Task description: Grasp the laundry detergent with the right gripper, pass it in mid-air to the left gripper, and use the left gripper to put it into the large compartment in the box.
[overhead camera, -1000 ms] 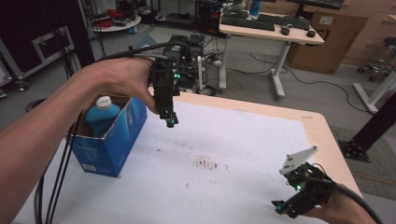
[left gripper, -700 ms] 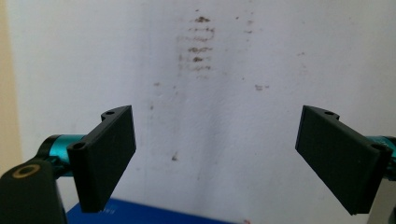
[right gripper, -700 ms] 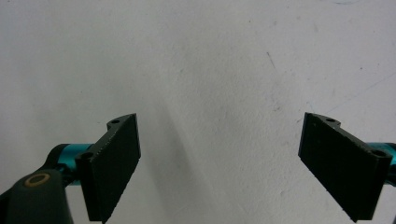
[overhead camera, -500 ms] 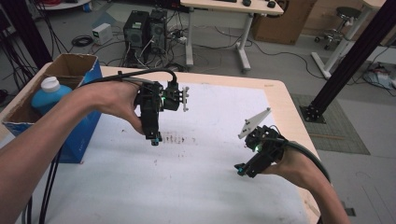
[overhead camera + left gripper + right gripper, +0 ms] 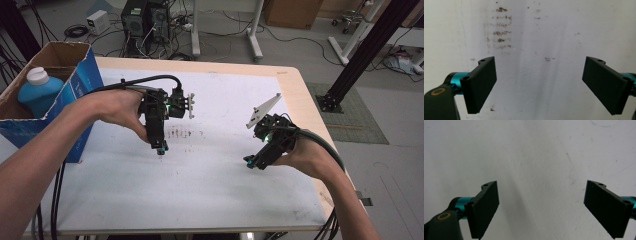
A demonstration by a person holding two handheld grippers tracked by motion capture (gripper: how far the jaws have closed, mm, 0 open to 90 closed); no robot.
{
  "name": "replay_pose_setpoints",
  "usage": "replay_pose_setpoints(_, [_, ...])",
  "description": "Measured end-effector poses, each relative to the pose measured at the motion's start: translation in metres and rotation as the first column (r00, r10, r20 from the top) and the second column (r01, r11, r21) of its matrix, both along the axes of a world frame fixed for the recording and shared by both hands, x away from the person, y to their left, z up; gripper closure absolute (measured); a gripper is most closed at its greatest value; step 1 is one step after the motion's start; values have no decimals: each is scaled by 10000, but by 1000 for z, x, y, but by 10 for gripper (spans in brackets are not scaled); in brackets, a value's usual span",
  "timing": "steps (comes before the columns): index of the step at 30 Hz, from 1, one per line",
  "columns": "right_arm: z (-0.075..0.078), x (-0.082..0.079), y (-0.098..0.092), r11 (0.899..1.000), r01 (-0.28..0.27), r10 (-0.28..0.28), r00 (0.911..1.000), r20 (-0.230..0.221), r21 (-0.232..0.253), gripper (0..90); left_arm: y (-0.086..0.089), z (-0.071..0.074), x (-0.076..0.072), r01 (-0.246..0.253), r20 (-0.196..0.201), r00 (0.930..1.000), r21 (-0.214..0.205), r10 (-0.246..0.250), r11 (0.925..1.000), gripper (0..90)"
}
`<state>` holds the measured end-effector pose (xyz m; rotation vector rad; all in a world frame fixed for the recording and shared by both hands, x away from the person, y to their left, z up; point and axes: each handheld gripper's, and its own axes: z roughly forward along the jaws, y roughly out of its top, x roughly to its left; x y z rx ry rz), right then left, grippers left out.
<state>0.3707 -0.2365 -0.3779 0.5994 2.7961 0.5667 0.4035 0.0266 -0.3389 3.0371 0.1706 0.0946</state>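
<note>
My left gripper [image 5: 160,149] points straight down over the white sheet [image 5: 215,190], its tips just above the surface beside a patch of brown smudges [image 5: 185,134]. In the left gripper view the gripper [image 5: 539,77] is open; its jaws have just been opening and hold nothing, with the smudges [image 5: 500,32] ahead of them. My right gripper [image 5: 251,163] rests low at the right of the sheet, tilted towards the left. Seen from its own camera, the right gripper [image 5: 541,200] is open over bare white sheet with nothing between the pads.
An open blue cardboard box [image 5: 80,80] stands at the table's left edge with a blue bottle [image 5: 37,92] inside. Black cables trail from both grippers. Desks, computer cases and a black frame post [image 5: 370,45] stand beyond the table.
My left gripper has come down from beside the box to just above the sheet near the smudges. The right gripper has stayed low at the right.
</note>
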Motion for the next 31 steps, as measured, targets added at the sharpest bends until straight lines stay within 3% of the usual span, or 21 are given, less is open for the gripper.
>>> replay_pose_setpoints(31, [-2,-2,0,10000,-52,52,10000,7,-49,120,2,1,-5,-31,8,10000,-8,31,10000,123])
